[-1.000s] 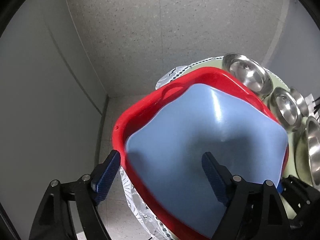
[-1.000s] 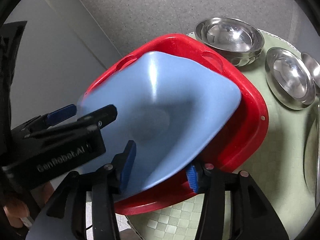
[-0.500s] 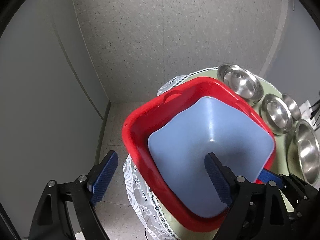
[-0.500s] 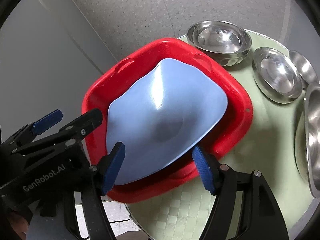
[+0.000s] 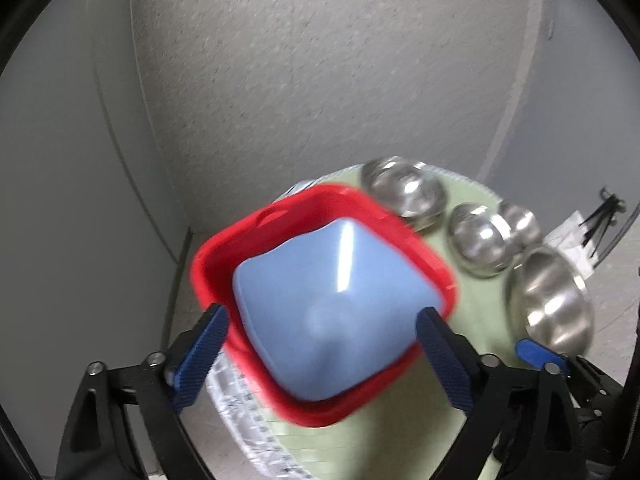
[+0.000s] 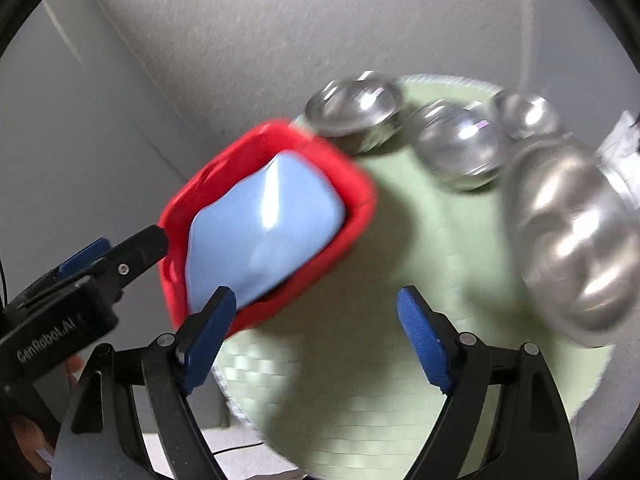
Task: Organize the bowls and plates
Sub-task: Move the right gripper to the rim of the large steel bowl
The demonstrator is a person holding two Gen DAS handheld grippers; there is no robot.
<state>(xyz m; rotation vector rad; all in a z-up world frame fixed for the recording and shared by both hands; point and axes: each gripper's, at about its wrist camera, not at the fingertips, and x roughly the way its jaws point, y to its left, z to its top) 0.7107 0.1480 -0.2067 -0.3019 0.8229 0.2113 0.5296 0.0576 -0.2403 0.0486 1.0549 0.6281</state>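
Both grippers have backed up and away since a second ago, when their pads bracketed the blue dish closely; now the dish looks smaller in both views and the frames are smeared with motion. The left gripper is spread wide, pinching nothing, pads either side of the view of the tubs. The right gripper is likewise spread and empty, over bare green mat. The blue dish sits nested in the red tub at the mat's edge, near the wall corner. Four steel bowls lie loose beside and beyond the tub, the largest nearest the right gripper. Risk, as I judge it: the tub seems to overhang the mat's edge, so a stray knock from the retreating left pads could tip it off; a fast swing of the right gripper could strike the large bowl and send it skidding.
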